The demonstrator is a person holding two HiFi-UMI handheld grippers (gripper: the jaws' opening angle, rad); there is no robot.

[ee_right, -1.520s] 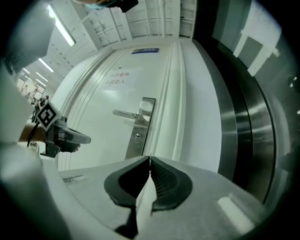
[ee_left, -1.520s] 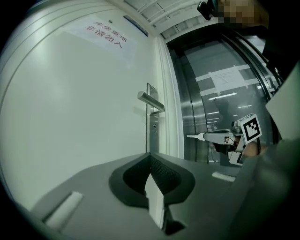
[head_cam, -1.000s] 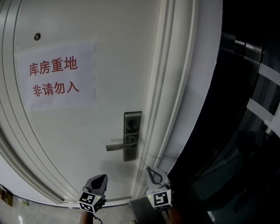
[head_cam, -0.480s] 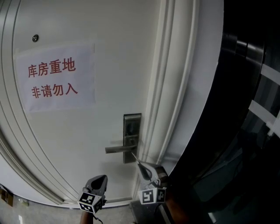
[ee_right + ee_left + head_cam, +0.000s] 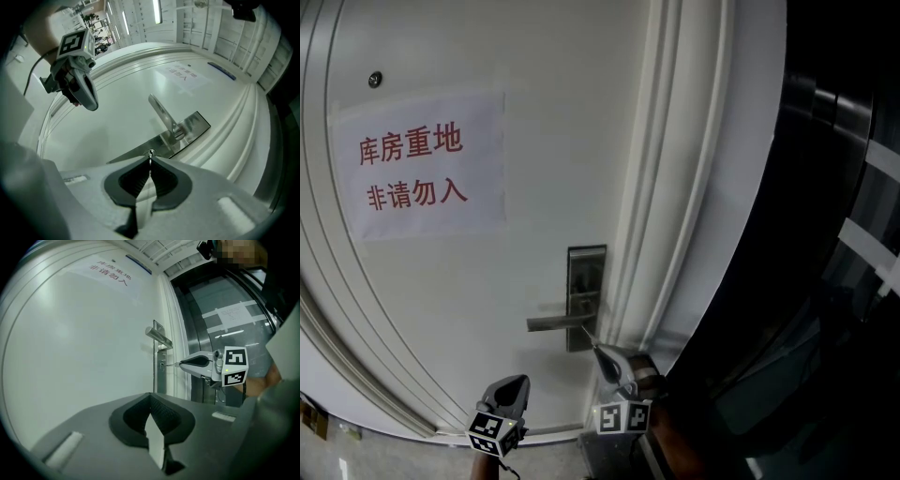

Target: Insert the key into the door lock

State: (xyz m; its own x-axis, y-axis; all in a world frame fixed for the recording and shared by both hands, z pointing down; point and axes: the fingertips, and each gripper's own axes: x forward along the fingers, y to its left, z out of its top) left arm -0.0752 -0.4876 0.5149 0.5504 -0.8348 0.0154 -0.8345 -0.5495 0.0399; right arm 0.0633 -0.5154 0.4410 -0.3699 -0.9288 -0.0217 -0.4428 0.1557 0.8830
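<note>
A steel lock plate (image 5: 586, 281) with a lever handle (image 5: 555, 322) is on the white door (image 5: 534, 112). My right gripper (image 5: 602, 353) is shut on a thin metal key (image 5: 589, 337) that points at the plate below the handle. In the right gripper view the key (image 5: 150, 159) sticks out of the jaw tips and its end meets the round keyhole (image 5: 151, 153); how deep it sits I cannot tell. The left gripper view shows the key (image 5: 170, 364) level, touching the plate (image 5: 159, 359). My left gripper (image 5: 516, 384) hangs lower left, shut and empty.
A paper sign (image 5: 422, 169) with red characters is taped to the door at upper left, and a small peephole (image 5: 375, 80) sits above it. The moulded white door frame (image 5: 684, 187) runs just right of the lock. Dark glass panels (image 5: 834, 262) fill the right side.
My right gripper has moved left toward the lock plate and rolled about its own axis, bringing the key's tip to the plate. The left gripper has stayed put.
</note>
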